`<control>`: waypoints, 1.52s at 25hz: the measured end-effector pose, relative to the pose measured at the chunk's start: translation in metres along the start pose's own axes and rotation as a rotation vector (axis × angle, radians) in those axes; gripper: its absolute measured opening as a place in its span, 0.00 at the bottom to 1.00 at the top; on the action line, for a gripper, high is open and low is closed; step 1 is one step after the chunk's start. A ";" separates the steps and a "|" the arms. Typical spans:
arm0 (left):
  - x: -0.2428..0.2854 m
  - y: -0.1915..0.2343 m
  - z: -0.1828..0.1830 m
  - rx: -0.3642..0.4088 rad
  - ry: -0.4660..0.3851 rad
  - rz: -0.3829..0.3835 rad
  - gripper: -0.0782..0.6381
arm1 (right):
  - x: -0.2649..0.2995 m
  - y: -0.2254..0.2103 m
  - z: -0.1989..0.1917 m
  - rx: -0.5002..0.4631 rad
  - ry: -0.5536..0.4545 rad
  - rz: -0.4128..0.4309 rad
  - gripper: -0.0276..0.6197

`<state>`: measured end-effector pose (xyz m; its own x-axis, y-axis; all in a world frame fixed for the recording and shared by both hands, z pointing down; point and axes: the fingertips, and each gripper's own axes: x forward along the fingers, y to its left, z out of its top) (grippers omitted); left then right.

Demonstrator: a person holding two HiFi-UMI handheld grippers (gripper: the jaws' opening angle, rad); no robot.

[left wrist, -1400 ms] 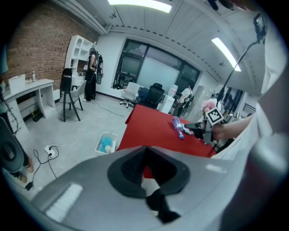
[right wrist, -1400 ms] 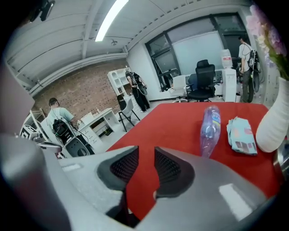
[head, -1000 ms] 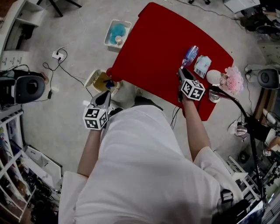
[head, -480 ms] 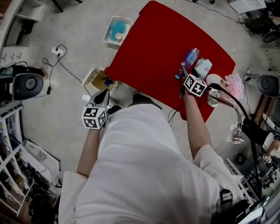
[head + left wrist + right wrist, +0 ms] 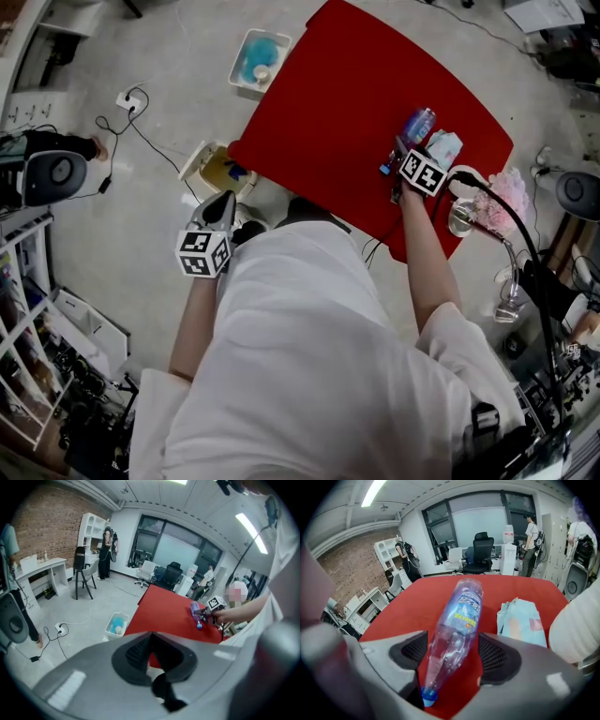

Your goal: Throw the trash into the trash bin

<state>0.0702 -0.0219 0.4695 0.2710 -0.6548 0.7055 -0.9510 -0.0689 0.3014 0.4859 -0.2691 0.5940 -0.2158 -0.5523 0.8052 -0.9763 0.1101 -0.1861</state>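
A clear plastic bottle (image 5: 459,620) with a blue cap lies on the red table (image 5: 347,103), cap toward me. My right gripper (image 5: 452,656) straddles its lower half. Its jaws are opening, and the pads stand a little off the bottle's sides. In the head view the right gripper (image 5: 405,155) sits over the bottle (image 5: 417,124) near the table's right edge. My left gripper (image 5: 223,199) hangs shut and empty over the floor. Just beyond it is a small white bin (image 5: 214,169) with a yellow liner. In the left gripper view the jaws (image 5: 151,637) meet at their tips.
A pale blue packet (image 5: 520,620) lies right of the bottle, with a white round object (image 5: 466,176) and pink flowers (image 5: 509,192) beyond. A white basket (image 5: 260,61) with blue contents stands on the floor off the table's far-left side. Cables and a socket strip (image 5: 127,101) lie on the floor.
My right gripper has moved forward and down onto the bottle, and its jaws have spread around it. The left gripper has stayed near the bin.
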 end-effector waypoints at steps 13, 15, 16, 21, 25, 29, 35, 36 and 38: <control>0.002 0.006 -0.003 -0.038 -0.006 0.017 0.12 | 0.018 0.024 -0.004 -0.104 0.075 0.017 0.50; 0.001 0.010 -0.003 -0.043 -0.012 0.021 0.12 | 0.014 0.029 -0.003 -0.113 0.066 0.030 0.50; 0.000 0.011 -0.003 -0.045 -0.016 0.023 0.11 | 0.013 0.031 -0.003 -0.114 0.065 0.036 0.50; -0.010 0.020 -0.007 -0.056 -0.029 0.028 0.12 | 0.007 0.044 -0.007 -0.116 0.076 0.057 0.50; -0.019 0.026 -0.013 -0.065 -0.040 0.032 0.12 | 0.002 0.060 -0.012 -0.131 0.081 0.077 0.50; -0.030 0.035 -0.021 -0.075 -0.050 0.034 0.12 | -0.002 0.084 -0.018 -0.152 0.085 0.105 0.50; -0.052 0.049 -0.033 -0.095 -0.065 0.053 0.12 | -0.010 0.131 -0.032 -0.204 0.097 0.168 0.50; -0.057 0.051 -0.036 -0.099 -0.068 0.058 0.11 | -0.012 0.138 -0.035 -0.213 0.102 0.180 0.50; -0.065 0.055 -0.042 -0.109 -0.074 0.066 0.12 | -0.015 0.153 -0.043 -0.231 0.111 0.202 0.50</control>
<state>0.0068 0.0485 0.4669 0.1929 -0.7090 0.6784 -0.9435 0.0559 0.3267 0.3390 -0.2090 0.5777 -0.3932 -0.4081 0.8239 -0.8882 0.4002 -0.2257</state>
